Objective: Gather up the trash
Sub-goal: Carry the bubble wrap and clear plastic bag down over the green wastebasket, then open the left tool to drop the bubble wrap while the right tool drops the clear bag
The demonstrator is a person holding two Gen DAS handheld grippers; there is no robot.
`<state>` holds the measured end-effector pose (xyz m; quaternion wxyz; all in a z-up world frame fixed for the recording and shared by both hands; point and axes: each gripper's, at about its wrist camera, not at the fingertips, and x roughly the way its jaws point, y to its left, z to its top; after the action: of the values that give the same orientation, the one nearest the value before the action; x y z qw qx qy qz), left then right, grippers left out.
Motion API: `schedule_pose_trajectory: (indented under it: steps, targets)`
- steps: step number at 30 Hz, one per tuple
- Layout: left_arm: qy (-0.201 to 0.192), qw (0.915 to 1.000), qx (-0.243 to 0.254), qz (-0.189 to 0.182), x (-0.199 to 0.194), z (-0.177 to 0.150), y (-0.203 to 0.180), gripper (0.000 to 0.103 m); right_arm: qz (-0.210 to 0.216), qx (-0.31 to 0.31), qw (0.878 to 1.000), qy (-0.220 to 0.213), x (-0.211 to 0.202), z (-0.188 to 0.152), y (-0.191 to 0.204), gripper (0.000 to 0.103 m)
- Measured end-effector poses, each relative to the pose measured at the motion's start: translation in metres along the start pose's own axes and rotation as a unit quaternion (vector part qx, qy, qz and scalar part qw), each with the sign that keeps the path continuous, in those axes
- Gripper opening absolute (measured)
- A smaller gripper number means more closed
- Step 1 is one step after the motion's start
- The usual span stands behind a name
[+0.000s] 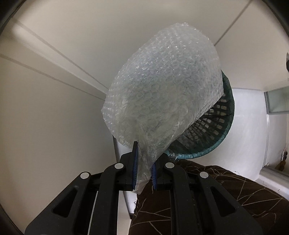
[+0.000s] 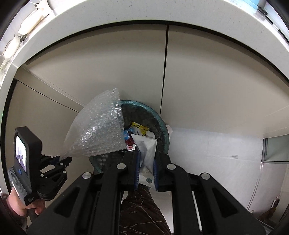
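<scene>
My left gripper [image 1: 144, 162] is shut on a corner of a big sheet of clear bubble wrap [image 1: 162, 86], which hangs over the near rim of a teal slatted waste basket [image 1: 222, 115]. In the right wrist view the left gripper [image 2: 61, 160] holds the bubble wrap [image 2: 97, 130] at the left edge of the basket [image 2: 162, 123]. My right gripper [image 2: 146, 162] is shut on a white plastic pouch [image 2: 147, 146] just above the basket's near rim. The basket holds several wrappers, among them a yellow one [image 2: 140, 127] and a red one [image 2: 130, 141].
The basket stands on a white floor [image 2: 207, 148] against beige cabinet doors [image 2: 126, 68] under a white counter edge [image 2: 126, 12]. A leg in dark patterned trousers [image 1: 198, 198] is right below the grippers. A glass panel [image 2: 276, 150] is at the far right.
</scene>
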<state>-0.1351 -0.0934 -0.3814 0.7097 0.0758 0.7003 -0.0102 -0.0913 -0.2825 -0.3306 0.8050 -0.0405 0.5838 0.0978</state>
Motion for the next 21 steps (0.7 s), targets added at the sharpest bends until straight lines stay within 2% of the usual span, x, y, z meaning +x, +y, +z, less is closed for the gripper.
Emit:
schedule_pose_trajectory:
  steps: [6, 9, 14, 17, 21]
  targets:
    - [-0.002, 0.9998, 0.017, 0.012, 0.001, 0.007, -0.005, 0.017, -0.002, 0.001, 1.0, 0.004, -0.001, 0.001, -0.002, 0.011]
    - [-0.016, 0.9995, 0.024, 0.01, -0.003, -0.009, -0.006, 0.019, -0.003, 0.004, 1.0, 0.009, 0.001, 0.0, -0.004, 0.011]
    - [-0.029, 0.9994, 0.017, 0.001, -0.001, -0.017, -0.006, 0.023, -0.005, 0.007, 1.0, 0.014, 0.004, -0.001, -0.007, 0.011]
    - [-0.043, 0.9989, 0.015, -0.008, -0.005, -0.017, -0.007, 0.024, -0.005, 0.008, 1.0, 0.016, 0.005, 0.0, -0.007, 0.011]
    - [-0.083, 0.9962, -0.006, -0.027, -0.025, -0.014, 0.0, 0.034, -0.002, 0.005, 1.0, 0.016, 0.005, 0.003, -0.006, 0.011]
